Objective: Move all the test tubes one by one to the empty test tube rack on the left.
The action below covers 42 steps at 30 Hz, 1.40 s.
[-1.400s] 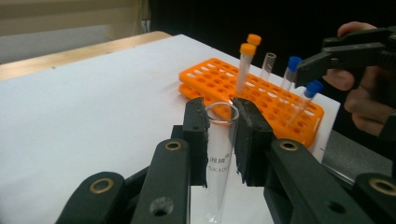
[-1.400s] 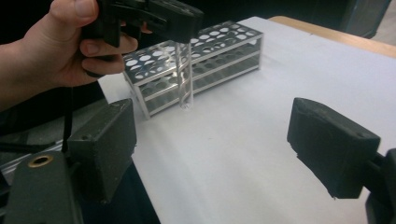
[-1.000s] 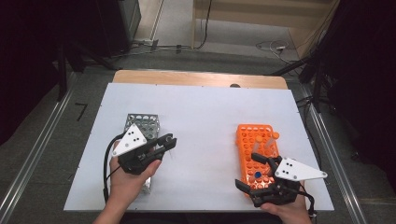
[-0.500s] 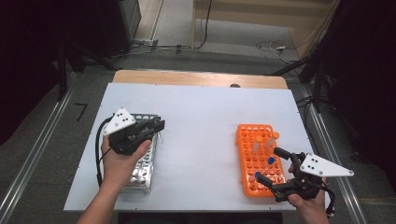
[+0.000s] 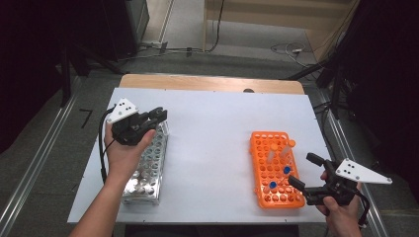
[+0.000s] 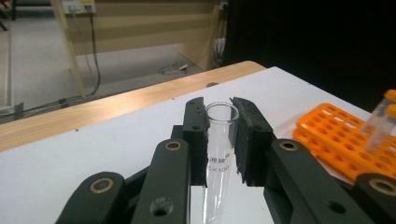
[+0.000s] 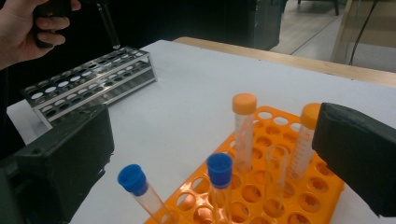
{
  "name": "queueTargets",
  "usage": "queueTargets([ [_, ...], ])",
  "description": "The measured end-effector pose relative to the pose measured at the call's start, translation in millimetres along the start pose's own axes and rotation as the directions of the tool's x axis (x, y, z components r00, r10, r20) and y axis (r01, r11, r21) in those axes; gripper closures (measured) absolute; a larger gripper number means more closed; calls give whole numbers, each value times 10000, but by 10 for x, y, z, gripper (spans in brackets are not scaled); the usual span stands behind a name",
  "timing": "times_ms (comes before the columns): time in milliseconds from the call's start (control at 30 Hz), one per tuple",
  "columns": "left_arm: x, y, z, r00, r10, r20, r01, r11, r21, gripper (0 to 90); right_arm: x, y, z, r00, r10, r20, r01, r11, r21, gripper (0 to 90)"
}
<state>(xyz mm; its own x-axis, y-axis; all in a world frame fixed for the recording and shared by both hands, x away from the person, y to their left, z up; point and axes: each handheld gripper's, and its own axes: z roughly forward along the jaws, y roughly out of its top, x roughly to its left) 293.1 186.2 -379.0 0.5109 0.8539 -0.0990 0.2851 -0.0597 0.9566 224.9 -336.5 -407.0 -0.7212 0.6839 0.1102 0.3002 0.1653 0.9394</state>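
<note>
My left gripper (image 5: 157, 116) is shut on a clear uncapped glass test tube (image 6: 218, 154), held upright between the pads. It hangs over the far end of the metal rack (image 5: 147, 165). The right gripper view shows that tube (image 7: 108, 27) just above the metal rack (image 7: 88, 79). My right gripper (image 5: 302, 170) stands open with nothing between its fingers, at the near right corner of the orange rack (image 5: 274, 148). The orange rack (image 7: 266, 196) holds two orange-capped tubes (image 7: 244, 126), two blue-capped tubes (image 7: 219, 175) and one clear uncapped tube (image 7: 275, 168).
The white table top (image 5: 212, 128) has a wooden strip (image 5: 207, 83) along its far edge. Dark curtains and floor cables lie beyond. A wide bare stretch of table separates the two racks.
My left gripper has carried the tube away from me along the metal rack to its far end. My right gripper has slid to the right, off the orange rack's near end.
</note>
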Motion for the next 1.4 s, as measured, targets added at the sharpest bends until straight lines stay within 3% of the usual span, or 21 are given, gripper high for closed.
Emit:
queueTargets([
  [300, 195, -40, 157, 9970, -228, -739, 230, 9997, 20, 767, -100, -43, -29, 9996, 126, 260, -127, 9999, 9, 0],
  [467, 268, -106, 256, 9952, -449, -872, 452, 9990, 11, 767, -135, -65, -33, 9991, 191, 370, -191, 9998, -3, 0],
  [700, 303, -154, 377, 9917, -310, -1252, 331, 9993, 144, 767, -170, -88, -44, 9983, 313, 494, -312, 9995, -22, 0],
  [1100, 320, -298, 484, 9864, -355, -1605, 504, 9947, 899, 764, -203, -117, -31, 9977, 348, 589, -351, 9994, 36, 0],
  [1233, 312, -324, 514, 9854, -311, -1673, 557, 9880, 1441, 759, -209, -137, -10, 9975, 368, 607, -377, 9992, 134, 0],
  [1400, 340, -325, 506, 9849, -718, -1577, 978, 9816, 1639, 740, -228, -146, -4, 9975, 394, 587, -405, 9990, 191, 0],
])
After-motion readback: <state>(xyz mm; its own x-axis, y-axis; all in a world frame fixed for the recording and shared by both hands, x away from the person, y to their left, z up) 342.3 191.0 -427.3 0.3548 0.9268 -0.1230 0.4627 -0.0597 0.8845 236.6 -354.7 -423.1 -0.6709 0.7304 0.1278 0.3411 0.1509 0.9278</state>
